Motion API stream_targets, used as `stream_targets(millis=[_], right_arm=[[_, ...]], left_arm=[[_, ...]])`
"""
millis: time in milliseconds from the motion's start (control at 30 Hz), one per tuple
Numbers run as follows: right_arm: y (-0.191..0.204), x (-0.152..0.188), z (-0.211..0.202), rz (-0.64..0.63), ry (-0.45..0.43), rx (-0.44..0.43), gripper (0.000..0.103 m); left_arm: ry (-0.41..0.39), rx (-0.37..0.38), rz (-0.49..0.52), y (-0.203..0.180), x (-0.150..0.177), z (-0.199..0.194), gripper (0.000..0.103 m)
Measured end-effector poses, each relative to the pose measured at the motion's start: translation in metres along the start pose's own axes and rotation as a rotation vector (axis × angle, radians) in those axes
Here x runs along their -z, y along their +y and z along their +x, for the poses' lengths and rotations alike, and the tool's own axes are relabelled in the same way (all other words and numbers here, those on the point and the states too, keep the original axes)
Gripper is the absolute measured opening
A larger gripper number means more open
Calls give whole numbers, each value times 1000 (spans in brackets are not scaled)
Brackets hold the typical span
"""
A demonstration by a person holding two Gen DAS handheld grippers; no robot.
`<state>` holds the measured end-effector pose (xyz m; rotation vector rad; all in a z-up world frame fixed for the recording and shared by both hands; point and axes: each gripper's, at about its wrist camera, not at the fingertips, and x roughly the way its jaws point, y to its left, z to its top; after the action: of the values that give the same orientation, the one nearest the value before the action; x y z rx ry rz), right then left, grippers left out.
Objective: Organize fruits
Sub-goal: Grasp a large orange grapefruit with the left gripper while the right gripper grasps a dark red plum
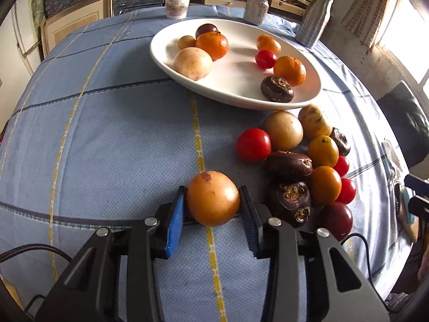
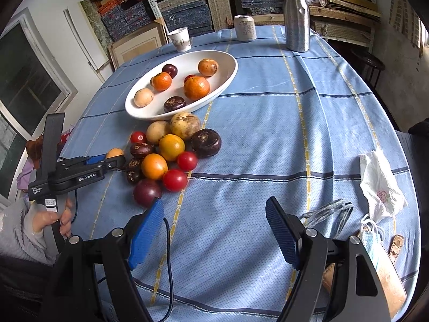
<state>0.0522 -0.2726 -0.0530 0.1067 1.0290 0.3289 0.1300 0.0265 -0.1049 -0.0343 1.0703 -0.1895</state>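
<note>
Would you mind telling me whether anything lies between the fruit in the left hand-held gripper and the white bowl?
Nothing visible does. The orange-brown fruit sits between the left hand-held gripper fingers, and only bare tablecloth lies before the white bowl; the fruit pile stays off to the side.

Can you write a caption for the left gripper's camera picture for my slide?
Left gripper closes on a tan round fruit beside the fruit pile, white dish beyond.

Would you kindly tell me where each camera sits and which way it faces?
Left wrist: on the left claw, looking down along it at a yellow-orange fruit gripped between its pads; white bowl beyond.
Right wrist: on the right claw, open over the blue tablecloth; at its left edge are the left claw and a hand.
Shared: bowl, fruit pile, paper cup, can, metal bottle.
</note>
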Motion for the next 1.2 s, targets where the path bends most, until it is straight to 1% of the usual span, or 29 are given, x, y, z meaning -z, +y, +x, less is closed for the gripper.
stream_targets(millis=[167, 333, 467, 600, 667, 767, 800, 867, 967, 1033, 1200], right_arm=[[15, -3, 14, -39, 27, -48, 79], [53, -3, 44, -164, 87, -94, 79], [75, -4, 59, -227, 110, -122, 74], [78, -6, 71, -215, 129, -144, 67], [80, -9, 71, -223, 108, -140, 67], [85, -11, 72, -243, 103, -133, 65], [86, -12, 71, -240, 104, -145, 57], [86, -10, 68, -239, 100, -168, 56], [83, -7, 71, -234, 114, -160, 56], [78, -6, 71, -208, 115, -170, 54], [78, -4, 70, -204, 119, -181, 52]], left_arm=[[-48, -27, -44, 14, 5, -30, 39], [-73, -75, -97, 35, 21, -58, 39], [-69, -108, -138, 50, 36, -71, 39], [-67, -139, -161, 60, 49, -82, 39], [-67, -149, -166, 62, 53, -86, 39], [-67, -159, -183, 67, 59, -92, 39], [-67, -161, -185, 67, 60, -93, 39], [-65, -163, -188, 68, 61, -94, 39], [-64, -159, -182, 65, 60, -92, 39], [-65, -154, -172, 63, 59, -92, 39], [-64, -145, -163, 61, 55, -89, 39]])
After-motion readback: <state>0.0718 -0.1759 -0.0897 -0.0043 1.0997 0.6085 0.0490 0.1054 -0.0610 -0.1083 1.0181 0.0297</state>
